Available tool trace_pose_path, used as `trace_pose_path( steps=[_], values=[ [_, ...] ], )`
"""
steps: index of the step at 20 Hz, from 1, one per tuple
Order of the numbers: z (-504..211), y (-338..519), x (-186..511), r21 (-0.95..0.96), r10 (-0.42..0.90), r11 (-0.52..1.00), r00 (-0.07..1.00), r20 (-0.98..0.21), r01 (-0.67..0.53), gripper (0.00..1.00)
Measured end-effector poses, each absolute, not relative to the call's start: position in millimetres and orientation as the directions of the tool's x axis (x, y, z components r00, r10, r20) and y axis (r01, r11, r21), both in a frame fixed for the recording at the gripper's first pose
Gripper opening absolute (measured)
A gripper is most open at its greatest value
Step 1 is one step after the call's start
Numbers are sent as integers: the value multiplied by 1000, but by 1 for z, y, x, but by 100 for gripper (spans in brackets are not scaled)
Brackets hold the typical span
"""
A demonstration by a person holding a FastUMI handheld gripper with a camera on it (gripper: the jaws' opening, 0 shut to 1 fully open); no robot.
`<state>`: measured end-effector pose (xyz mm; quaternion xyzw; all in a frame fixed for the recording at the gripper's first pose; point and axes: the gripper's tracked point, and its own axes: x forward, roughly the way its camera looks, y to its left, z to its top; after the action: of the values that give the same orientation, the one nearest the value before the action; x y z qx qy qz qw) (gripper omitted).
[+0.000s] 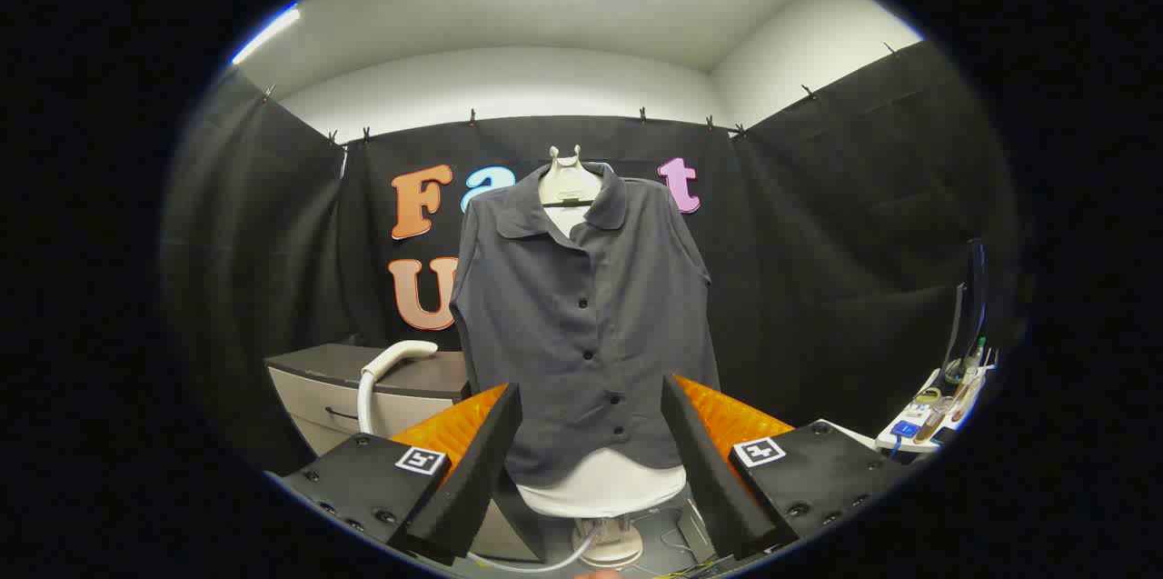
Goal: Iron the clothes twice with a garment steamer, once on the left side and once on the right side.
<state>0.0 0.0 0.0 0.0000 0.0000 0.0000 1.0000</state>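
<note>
Hand-held gripper [591, 461] open, empty, facing shirt [581, 324]; steamer head [400, 359] parked left of shirt, within reach.

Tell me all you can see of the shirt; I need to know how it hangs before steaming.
The shirt is dark grey, sleeveless, of thin matte cloth, with a folded collar and a row of dark buttons down the front, all fastened. It hangs upright on a pale ironing form, whose white base shows below the hem. It sits beyond the gripper, whose jaws stand open and touch nothing. The white steamer lies apart, beside it on a cabinet.
</note>
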Motion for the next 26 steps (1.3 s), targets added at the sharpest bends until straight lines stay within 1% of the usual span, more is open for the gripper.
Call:
trace_pose_path(
  steps=[26],
  values=[
    [5, 13, -23, -5, 27, 1000, 1000, 9, -27, 99]
  ],
)
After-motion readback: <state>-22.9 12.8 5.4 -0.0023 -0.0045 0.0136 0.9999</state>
